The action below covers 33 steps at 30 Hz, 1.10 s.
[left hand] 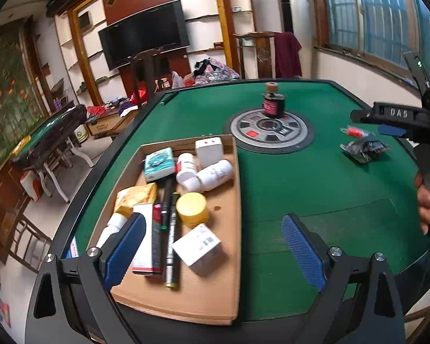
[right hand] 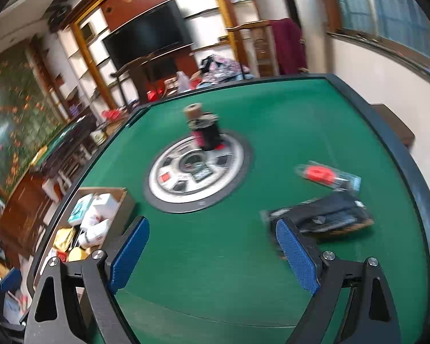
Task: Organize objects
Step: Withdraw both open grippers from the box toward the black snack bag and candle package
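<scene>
Three things lie loose on the felt (left hand: 315,189) outside your box (left hand: 235,200): the ink bottle (left hand: 273,104) on the centre disc (left hand: 272,134), a red packet (left hand: 355,132) and a dark packet (left hand: 364,149) off to the right.

From the left wrist, your left claw (left hand: 215,252) is spread wide and holds nothing, hovering over the box's near end, one finger above the pens (left hand: 169,229) and cartons. Both packets sit far right of it, close under your right claw (left hand: 387,123), which shows only side-on at the frame edge; from here you cannot tell how far it is parted.

From the right wrist, blurred by motion, that right claw (right hand: 215,252) is wide and empty. The dark packet (right hand: 326,218) lies just ahead of its right finger (right hand: 296,255), partly hidden behind it, long axis running left to right across your line of approach. The red packet (right hand: 326,176) is beyond it, the bottle (right hand: 205,130) farther ahead and left.

Your right hand is clearly nearer, so the dark packet is probably its pick. To straddle it, you likely need to shift right and close across the short width.
</scene>
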Motion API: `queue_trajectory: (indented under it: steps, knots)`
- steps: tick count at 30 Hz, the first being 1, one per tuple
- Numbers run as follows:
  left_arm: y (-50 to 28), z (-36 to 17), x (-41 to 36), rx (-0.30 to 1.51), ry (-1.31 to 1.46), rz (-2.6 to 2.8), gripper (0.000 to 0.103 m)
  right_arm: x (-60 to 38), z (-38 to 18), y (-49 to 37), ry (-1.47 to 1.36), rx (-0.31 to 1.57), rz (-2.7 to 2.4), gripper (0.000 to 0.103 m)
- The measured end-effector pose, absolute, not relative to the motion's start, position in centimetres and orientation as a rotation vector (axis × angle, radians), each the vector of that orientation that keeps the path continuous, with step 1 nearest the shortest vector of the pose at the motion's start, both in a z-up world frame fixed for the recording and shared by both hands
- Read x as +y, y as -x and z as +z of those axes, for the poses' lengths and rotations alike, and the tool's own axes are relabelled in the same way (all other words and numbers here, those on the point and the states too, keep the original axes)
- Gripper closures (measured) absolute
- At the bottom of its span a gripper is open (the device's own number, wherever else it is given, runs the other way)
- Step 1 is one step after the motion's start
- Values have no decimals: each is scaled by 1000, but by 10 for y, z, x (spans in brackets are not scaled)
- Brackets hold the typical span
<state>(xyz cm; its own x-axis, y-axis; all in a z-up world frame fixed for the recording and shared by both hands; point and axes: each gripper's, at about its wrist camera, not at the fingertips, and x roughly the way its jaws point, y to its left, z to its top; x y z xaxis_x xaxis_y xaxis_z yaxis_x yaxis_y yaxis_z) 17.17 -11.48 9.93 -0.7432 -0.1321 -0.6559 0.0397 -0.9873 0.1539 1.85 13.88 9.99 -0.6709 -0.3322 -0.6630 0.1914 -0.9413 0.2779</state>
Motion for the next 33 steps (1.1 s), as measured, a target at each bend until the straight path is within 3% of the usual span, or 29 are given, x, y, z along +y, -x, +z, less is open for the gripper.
queue_trajectory:
  steps: [10, 33]
  knots:
    - [-163, 92, -79, -336, -1132, -2832, 8, 198, 90, -17, -1094, -406, -2673, 9]
    - [-133, 61, -38, -458, -1290, -2789, 8, 281, 59, 19, -1149, -633, -2771, 10]
